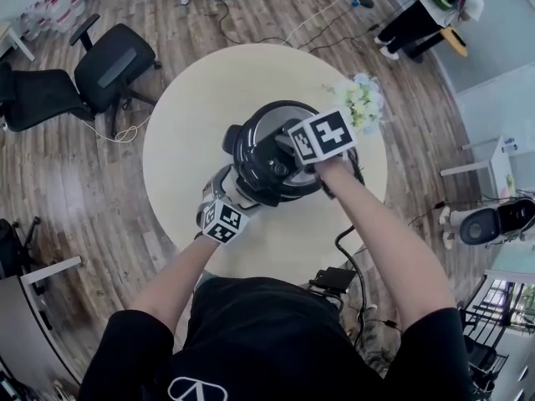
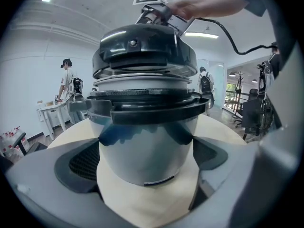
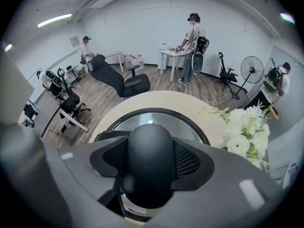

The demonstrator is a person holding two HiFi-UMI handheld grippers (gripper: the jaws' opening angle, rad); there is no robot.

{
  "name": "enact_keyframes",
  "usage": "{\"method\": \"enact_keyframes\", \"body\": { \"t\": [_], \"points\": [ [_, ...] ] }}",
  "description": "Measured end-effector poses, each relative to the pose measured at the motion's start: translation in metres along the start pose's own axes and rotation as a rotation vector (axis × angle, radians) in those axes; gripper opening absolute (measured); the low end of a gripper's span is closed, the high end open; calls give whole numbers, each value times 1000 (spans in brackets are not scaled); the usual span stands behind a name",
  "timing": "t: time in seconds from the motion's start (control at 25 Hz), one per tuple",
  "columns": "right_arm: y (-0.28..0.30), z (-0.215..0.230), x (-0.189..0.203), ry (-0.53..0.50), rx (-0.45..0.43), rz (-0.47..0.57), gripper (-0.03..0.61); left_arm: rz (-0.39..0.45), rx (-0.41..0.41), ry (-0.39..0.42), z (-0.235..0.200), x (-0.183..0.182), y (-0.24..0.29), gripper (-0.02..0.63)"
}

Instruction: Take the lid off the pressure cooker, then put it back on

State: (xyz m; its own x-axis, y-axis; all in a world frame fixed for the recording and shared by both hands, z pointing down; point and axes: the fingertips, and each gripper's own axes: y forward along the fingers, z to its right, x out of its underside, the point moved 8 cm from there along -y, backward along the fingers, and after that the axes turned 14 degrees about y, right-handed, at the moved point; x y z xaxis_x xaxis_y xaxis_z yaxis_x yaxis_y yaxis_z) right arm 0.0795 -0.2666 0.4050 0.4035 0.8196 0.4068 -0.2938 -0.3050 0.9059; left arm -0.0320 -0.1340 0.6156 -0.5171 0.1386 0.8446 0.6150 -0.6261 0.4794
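On table (image 1: 180, 153), near centre: pot (image 2: 147, 151), upright. Lid (image 2: 142, 51) just off the rim, tilted, gap beneath. Step judged: lid removal.

Right gripper (image 3: 151, 170) clamped on lid knob (image 3: 149, 141). Left gripper (image 2: 147, 179) jaws pressed to pot sides, steadying.

Next move calls for a straight lift clear, then realigning and lowering.

Pot contents: hidden by lid.

Flowers (image 1: 361, 100) beside pot.

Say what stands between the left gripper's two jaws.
The pressure cooker's silver pot, resting on the round table; both pads lie against its sides. The left gripper view shows it.
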Motion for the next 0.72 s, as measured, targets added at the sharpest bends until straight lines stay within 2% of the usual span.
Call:
{"method": "enact_keyframes", "body": {
  "t": [0.28,0.72],
  "points": [
    [-41,13,17,58,-12,34,287,4,0,2,1,1,-1,589],
    [-103,58,98,158,47,59,287,-4,3,3,1,-2,-1,590]
  ]
}}
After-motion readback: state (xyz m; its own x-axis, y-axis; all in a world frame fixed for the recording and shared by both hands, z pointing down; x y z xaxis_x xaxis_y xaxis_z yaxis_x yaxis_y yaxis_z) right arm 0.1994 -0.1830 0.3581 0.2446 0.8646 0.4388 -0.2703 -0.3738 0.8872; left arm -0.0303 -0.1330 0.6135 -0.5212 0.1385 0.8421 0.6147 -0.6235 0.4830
